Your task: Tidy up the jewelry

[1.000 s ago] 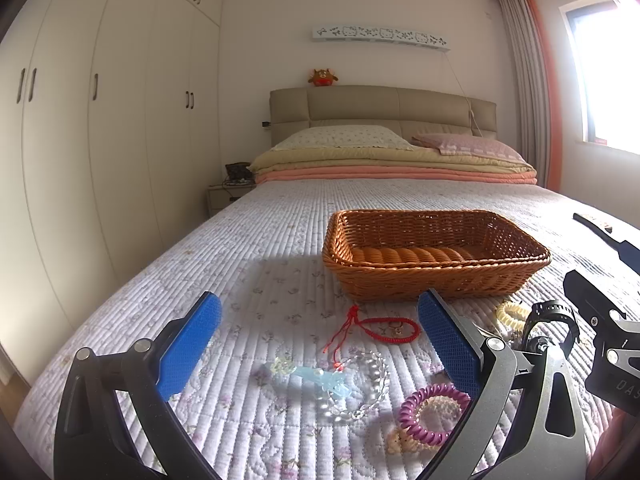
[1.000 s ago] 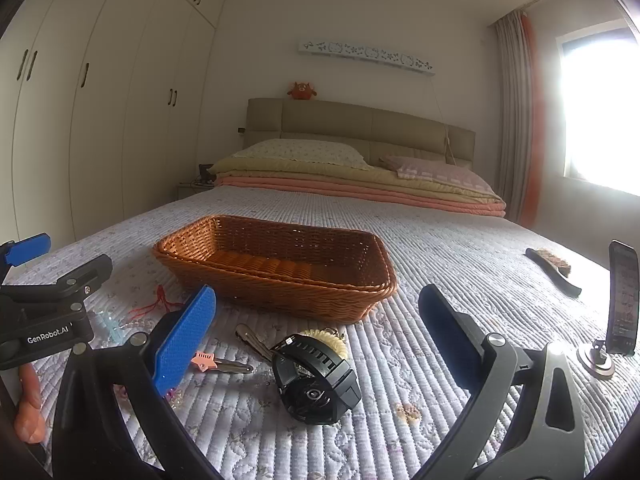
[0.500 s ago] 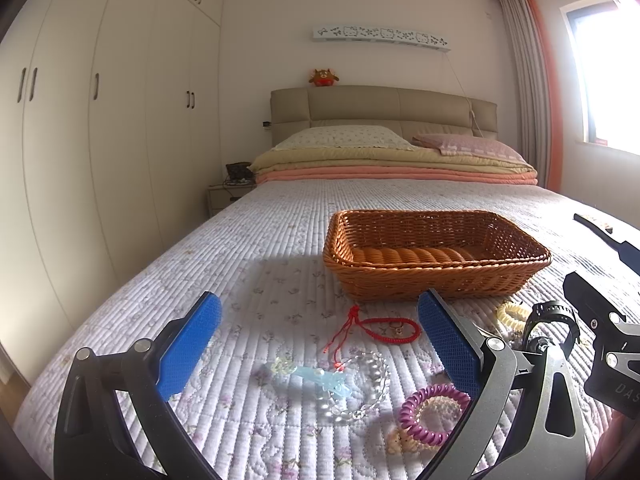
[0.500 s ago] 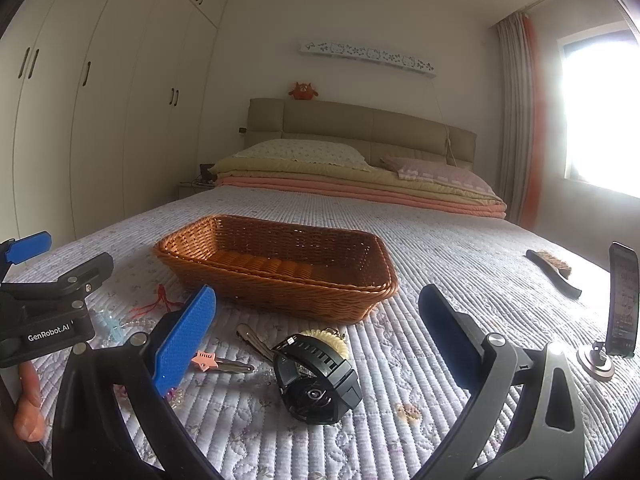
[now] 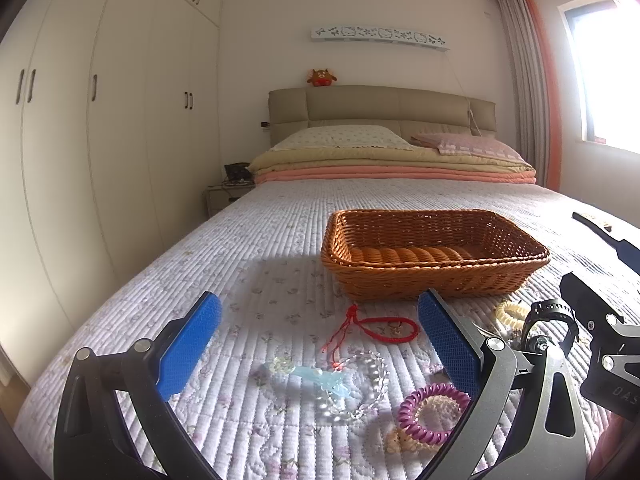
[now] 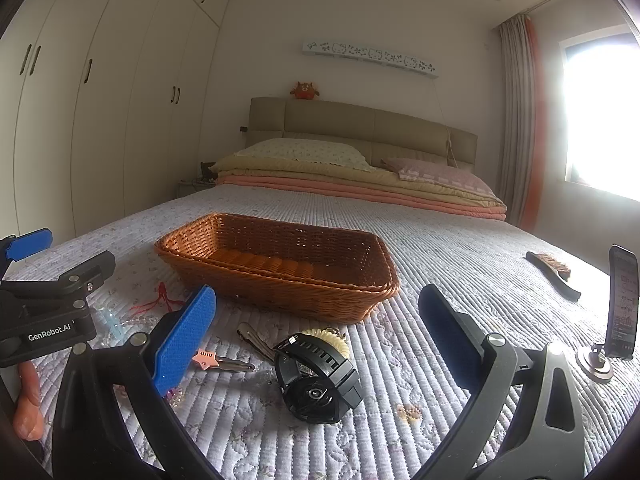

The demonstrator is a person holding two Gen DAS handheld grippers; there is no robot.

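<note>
A brown wicker basket (image 5: 432, 254) (image 6: 280, 268) stands empty on the quilted bed. In the left wrist view, a red cord bracelet (image 5: 376, 326), a clear bead bracelet (image 5: 368, 384) with a light blue clip (image 5: 316, 376), and a purple coil hair tie (image 5: 432, 412) lie between my left gripper's (image 5: 320, 340) open fingers. A cream coil tie (image 5: 510, 314) lies right of them. In the right wrist view, a black watch (image 6: 318, 378), keys (image 6: 236, 364) and the cream coil tie (image 6: 328, 338) lie between my right gripper's (image 6: 316, 328) open fingers. Both grippers are empty.
A brush (image 6: 554, 274) and a phone on a stand (image 6: 622, 304) sit on the bed at the right. Folded blankets and pillows (image 5: 384, 156) lie at the head. White wardrobes (image 5: 100, 140) line the left wall.
</note>
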